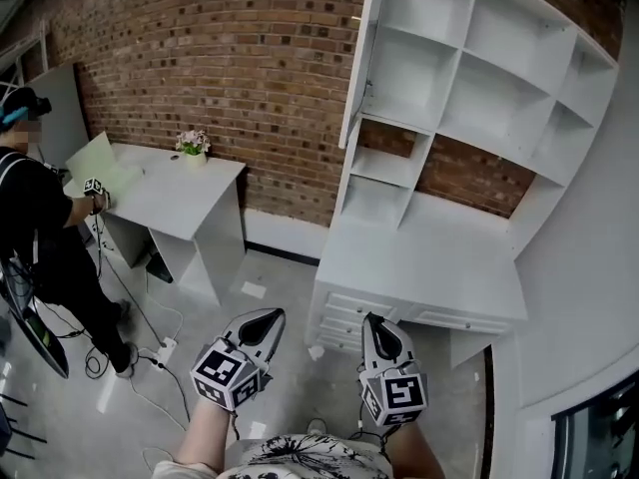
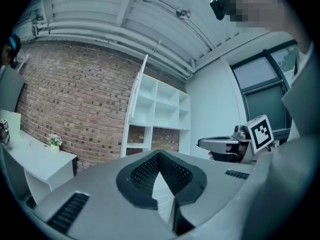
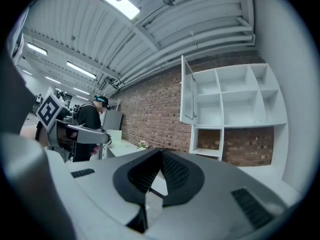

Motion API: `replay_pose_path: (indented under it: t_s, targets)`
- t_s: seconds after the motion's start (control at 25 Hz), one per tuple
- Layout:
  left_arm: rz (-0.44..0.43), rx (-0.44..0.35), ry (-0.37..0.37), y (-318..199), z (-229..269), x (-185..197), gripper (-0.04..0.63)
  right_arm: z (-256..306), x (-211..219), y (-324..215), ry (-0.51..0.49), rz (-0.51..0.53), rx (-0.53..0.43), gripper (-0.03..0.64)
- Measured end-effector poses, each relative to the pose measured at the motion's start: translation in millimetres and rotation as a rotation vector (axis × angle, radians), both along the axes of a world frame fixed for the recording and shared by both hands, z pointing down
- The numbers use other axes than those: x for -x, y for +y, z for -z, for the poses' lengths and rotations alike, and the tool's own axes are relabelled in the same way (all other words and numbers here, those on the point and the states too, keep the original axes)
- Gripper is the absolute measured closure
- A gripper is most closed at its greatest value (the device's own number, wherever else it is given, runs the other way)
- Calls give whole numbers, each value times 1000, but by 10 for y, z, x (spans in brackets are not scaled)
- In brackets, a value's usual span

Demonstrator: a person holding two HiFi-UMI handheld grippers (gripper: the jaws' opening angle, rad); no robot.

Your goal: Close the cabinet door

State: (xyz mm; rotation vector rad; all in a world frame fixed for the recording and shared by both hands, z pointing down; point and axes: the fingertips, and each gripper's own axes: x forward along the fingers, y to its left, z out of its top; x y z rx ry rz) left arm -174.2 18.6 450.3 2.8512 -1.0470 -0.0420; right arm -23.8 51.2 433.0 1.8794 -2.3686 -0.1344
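Note:
A tall white shelf cabinet (image 1: 479, 88) stands against the brick wall above a white desk with drawers (image 1: 429, 267). Its door (image 1: 356, 58) at the upper left stands open, swung out from the shelves. The same door shows edge-on in the left gripper view (image 2: 139, 91) and with its inner face in the right gripper view (image 3: 187, 91). My left gripper (image 1: 262, 322) and right gripper (image 1: 381, 327) hang side by side over the floor in front of the desk, well short of the door. Both are shut with nothing between the jaws.
A person in black (image 1: 40, 228) stands at the far left by a second white desk (image 1: 185, 203) with a small flower pot (image 1: 192, 146). Cables and a power strip (image 1: 165, 349) lie on the floor. A white wall with a window lies to the right.

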Motion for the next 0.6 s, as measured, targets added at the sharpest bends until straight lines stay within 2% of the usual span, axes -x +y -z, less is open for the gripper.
replay_pose_path:
  t_s: [0.12, 0.28, 0.6]
  targets:
    - [16, 2, 19, -308, -12, -317, 583, 84, -338, -345, 22, 11, -14, 611]
    - [44, -25, 5, -728, 79, -596, 583, 137, -626, -786, 28, 22, -17, 611]
    - [49, -45, -18, -1518, 114, -853, 583, 50, -903, -1577, 6, 22, 0, 611]
